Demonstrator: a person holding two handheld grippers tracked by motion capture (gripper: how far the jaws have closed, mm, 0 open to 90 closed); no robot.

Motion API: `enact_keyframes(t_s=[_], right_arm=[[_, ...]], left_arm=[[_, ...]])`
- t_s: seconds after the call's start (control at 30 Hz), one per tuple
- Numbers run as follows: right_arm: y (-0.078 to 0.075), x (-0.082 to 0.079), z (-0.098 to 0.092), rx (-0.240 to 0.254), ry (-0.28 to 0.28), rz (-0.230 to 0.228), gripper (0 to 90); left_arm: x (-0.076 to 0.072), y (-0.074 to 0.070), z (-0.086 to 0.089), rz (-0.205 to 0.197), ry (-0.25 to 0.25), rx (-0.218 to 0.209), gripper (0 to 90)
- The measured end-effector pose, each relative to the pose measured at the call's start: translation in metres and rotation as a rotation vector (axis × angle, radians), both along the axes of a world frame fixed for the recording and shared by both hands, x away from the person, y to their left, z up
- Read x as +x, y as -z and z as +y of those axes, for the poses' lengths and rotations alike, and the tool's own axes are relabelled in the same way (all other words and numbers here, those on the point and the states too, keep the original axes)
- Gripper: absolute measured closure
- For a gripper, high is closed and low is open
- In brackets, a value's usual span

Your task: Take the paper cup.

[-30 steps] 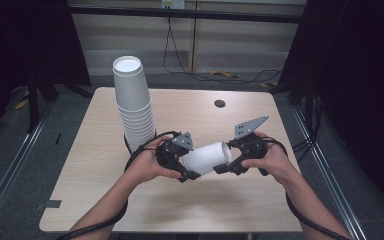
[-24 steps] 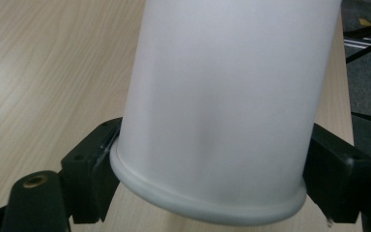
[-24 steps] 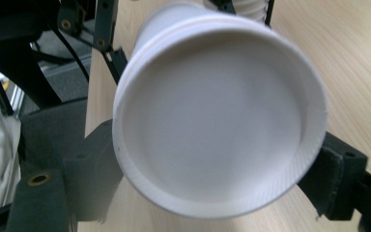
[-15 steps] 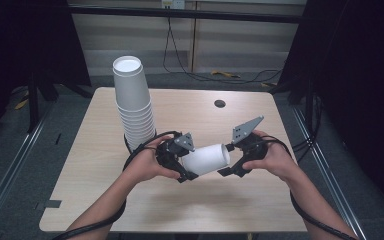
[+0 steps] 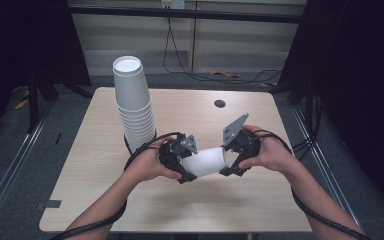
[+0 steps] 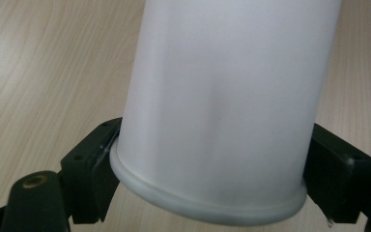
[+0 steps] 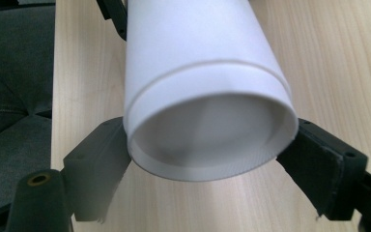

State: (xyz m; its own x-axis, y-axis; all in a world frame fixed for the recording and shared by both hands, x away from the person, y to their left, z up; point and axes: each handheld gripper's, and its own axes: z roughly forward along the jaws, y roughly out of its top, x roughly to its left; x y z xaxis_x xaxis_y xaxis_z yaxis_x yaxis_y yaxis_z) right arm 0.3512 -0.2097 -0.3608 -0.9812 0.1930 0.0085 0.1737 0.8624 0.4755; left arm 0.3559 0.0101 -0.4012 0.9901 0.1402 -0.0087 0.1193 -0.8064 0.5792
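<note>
A white paper cup (image 5: 207, 161) lies level just above the wooden table, held between both grippers. My left gripper (image 5: 187, 167) is shut on its rolled-rim end; in the left gripper view the cup (image 6: 222, 96) runs away from the camera with a black jaw pressed on each side of the rim. My right gripper (image 5: 227, 160) is shut on the base end. The right gripper view looks into the recessed bottom of the cup (image 7: 198, 63), with a jaw against each side and a thin ridge line circling the wall just behind.
A tall stack of white cups (image 5: 132, 100) stands upside down at the table's left, just behind my left hand. A small dark hole (image 5: 220, 103) sits near the far edge. The table (image 5: 280, 205) has bare wood in front of and to the right of the hands.
</note>
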Motion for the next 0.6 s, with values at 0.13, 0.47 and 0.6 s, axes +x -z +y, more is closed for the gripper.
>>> enact_keyframes(t_s=[0.13,0.47,0.6], right_arm=[[-0.003,-0.002,0.008,-0.074,-0.01,-0.004,18.8],[-0.006,-0.002,0.025,-0.141,-0.048,-0.008,19.2],[-0.005,-0.003,0.031,-0.173,-0.078,-0.007,20.5]], left_arm=[[0.0,-0.001,-0.003,-0.006,0.003,0.02,17.5],[-0.002,-0.002,-0.007,-0.005,0.02,0.052,17.4],[-0.002,-0.002,-0.008,-0.008,0.026,0.059,17.3]])
